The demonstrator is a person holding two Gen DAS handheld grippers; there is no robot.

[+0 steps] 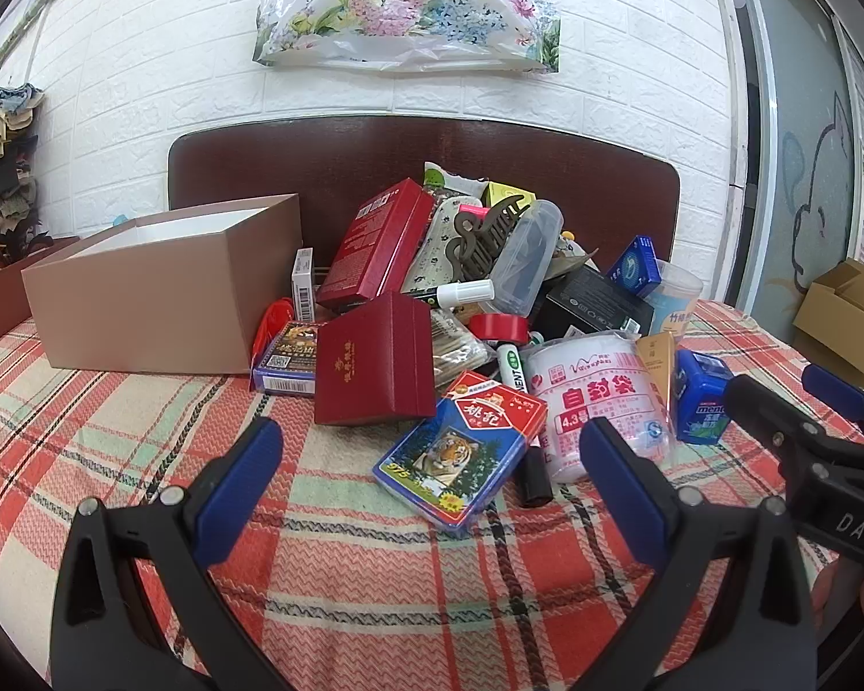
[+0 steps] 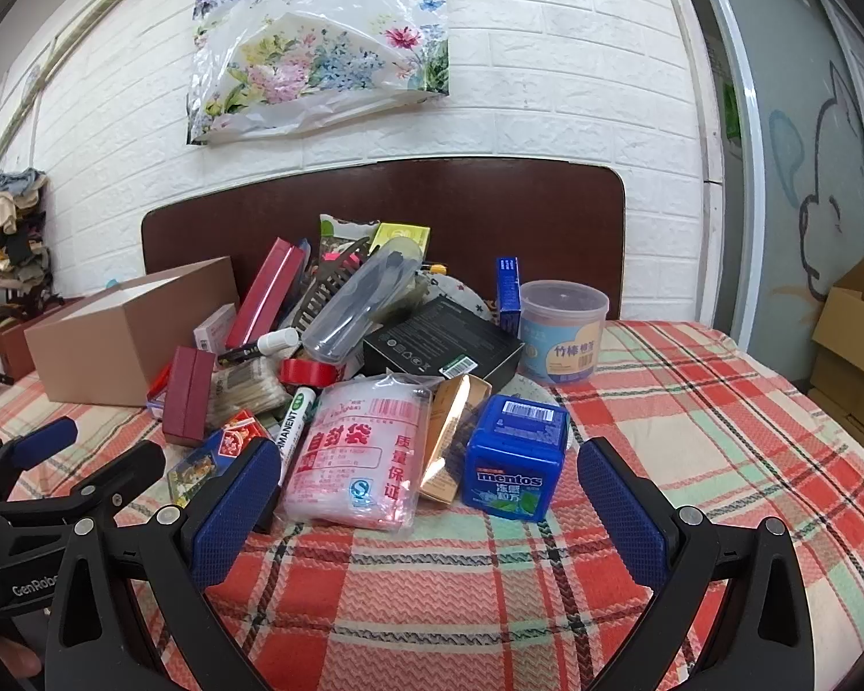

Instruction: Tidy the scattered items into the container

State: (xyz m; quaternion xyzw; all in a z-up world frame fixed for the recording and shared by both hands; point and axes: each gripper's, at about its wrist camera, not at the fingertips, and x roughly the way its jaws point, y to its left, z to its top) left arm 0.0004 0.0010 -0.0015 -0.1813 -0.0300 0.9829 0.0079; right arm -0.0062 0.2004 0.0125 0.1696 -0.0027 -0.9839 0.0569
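An open brown cardboard box (image 1: 144, 299) stands at the left of the plaid-covered table; it also shows in the right wrist view (image 2: 115, 340). A pile of scattered items lies right of it: red cases (image 1: 374, 368), a tiger card pack (image 1: 461, 449), a pink zip-bag pack (image 2: 357, 455), a blue Mentos box (image 2: 515, 460), a black box (image 2: 440, 345), a cotton swab tub (image 2: 564, 328). My left gripper (image 1: 432, 460) is open and empty just before the card pack. My right gripper (image 2: 429, 489) is open and empty, in front of the zip-bag pack and Mentos box.
A dark headboard (image 1: 420, 173) and white brick wall back the table. A floral plastic bag (image 1: 409, 6) hangs on the wall. Cardboard boxes (image 1: 847, 316) stand at the right. Plaid cloth (image 2: 720, 432) stretches right of the pile.
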